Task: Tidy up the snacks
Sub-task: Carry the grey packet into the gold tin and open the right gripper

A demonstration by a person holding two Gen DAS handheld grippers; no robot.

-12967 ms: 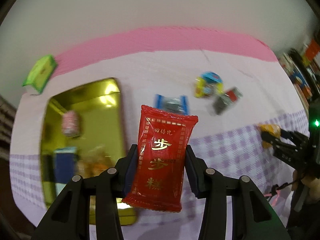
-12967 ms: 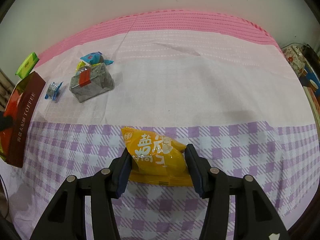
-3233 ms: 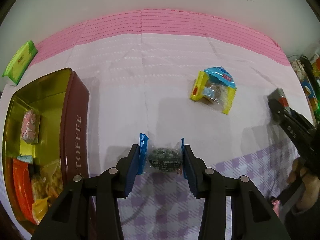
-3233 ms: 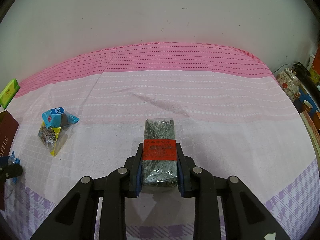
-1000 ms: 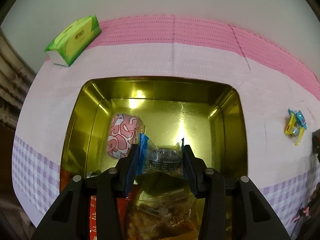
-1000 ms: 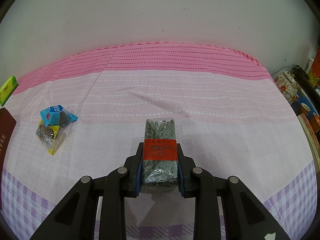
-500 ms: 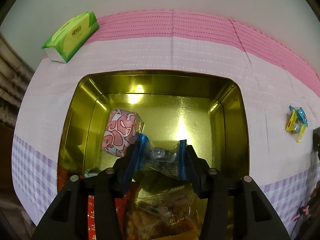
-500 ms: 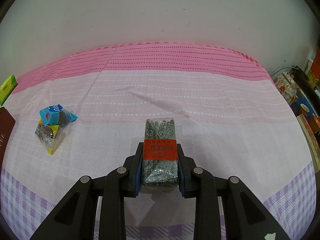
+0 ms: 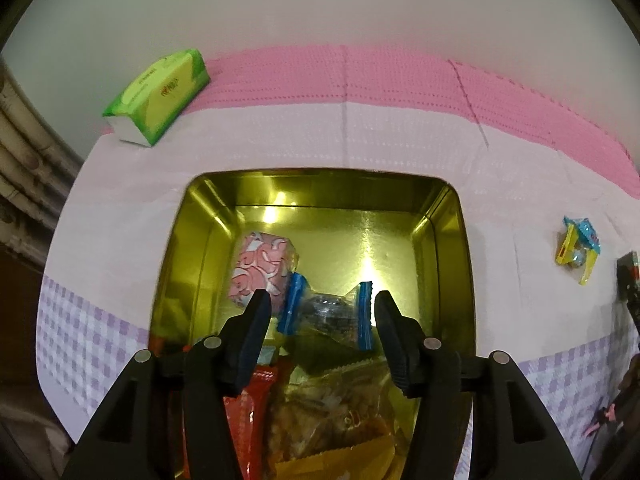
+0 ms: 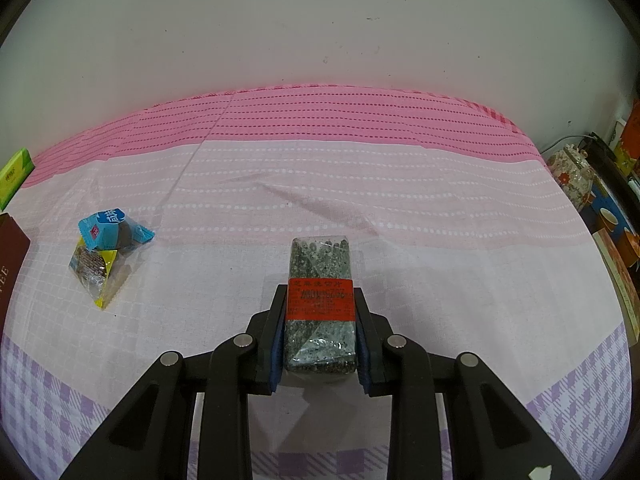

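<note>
The left tongs [image 9: 322,308] hang released over the gold tin [image 9: 464,248], the blue-ended candy [image 9: 330,312] lying loose between their tips at 12 o'clock, long axis crosswise. The right tongs [image 10: 318,334] clench the speckled sesame bar [image 10: 320,304], long axis pointing to 12. Only the right view shows the two wrapped snacks [image 10: 106,248] plainly, at 10 o'clock on the counter [image 10: 440,208]; only the left shows the tin's inside.

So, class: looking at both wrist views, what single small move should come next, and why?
Probably lift the left gripper clear of the gold tin: its jaws stand open and the blue-ended candy lies inside, while the right gripper grips the sesame bar, awaiting room.
</note>
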